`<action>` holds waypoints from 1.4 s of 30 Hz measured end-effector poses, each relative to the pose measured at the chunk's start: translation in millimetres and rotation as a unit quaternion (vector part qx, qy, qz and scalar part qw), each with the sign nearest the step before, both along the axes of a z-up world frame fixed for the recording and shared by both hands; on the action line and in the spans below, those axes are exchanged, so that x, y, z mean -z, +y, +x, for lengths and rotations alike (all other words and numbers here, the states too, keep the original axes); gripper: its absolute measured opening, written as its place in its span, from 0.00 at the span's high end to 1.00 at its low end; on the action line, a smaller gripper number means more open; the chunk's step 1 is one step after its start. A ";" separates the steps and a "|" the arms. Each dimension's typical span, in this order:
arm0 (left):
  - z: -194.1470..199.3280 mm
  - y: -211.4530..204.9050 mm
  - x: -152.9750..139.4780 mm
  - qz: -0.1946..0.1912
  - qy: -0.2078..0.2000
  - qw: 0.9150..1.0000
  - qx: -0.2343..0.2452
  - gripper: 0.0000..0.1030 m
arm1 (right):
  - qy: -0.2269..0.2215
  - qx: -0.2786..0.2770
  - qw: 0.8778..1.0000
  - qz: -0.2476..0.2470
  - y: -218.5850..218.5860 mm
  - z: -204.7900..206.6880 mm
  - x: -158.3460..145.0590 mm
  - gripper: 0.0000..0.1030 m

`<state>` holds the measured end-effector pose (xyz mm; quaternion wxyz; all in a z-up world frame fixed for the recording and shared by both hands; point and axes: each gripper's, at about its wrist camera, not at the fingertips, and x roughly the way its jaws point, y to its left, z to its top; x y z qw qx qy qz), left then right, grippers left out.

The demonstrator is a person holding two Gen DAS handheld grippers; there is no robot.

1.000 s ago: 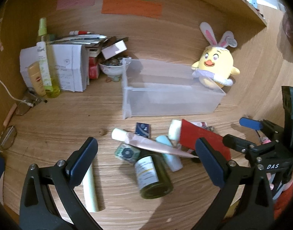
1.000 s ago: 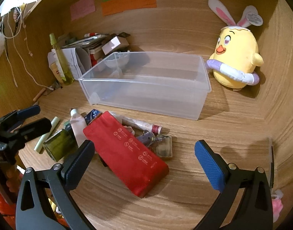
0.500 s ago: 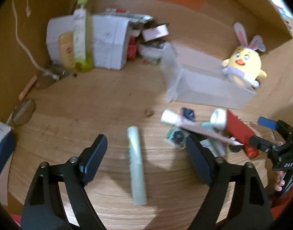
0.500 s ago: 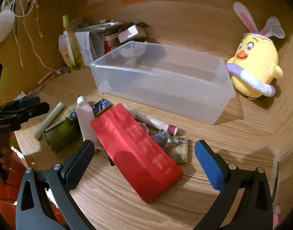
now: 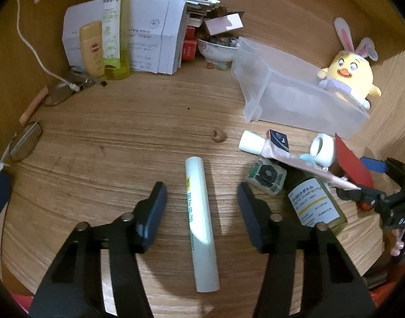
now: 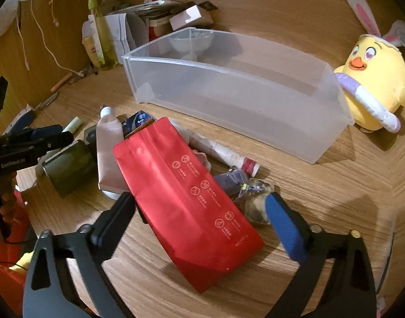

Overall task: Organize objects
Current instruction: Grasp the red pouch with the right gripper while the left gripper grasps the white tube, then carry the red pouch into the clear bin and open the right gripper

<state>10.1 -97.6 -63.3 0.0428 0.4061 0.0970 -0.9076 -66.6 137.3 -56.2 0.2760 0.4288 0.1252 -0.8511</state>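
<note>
Left wrist: my left tool (image 5: 201,202) has swung over to straddle the tube (image 5: 201,222) on the bench (image 5: 123,143), spread; my right tool (image 6: 199,217) now spans the pouch (image 6: 189,198), spread; both grasps look ready

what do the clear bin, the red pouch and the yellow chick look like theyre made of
Clear bin: looks like frosted, semi-transparent plastic; the bowl behind shows blurred through its wall.
Red pouch: seemingly foil or metallised film, satin sheen; light glints along its creases and flat sealed edge.
Yellow chick: plush fabric, matte and fuzzy, with soft fabric ears.
</note>
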 end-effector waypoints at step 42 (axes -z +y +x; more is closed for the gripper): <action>-26.0 31.5 -101.7 -0.006 0.152 0.988 0.014 0.86 | 0.122 0.042 0.985 -0.114 43.1 -6.3 -75.0 0.50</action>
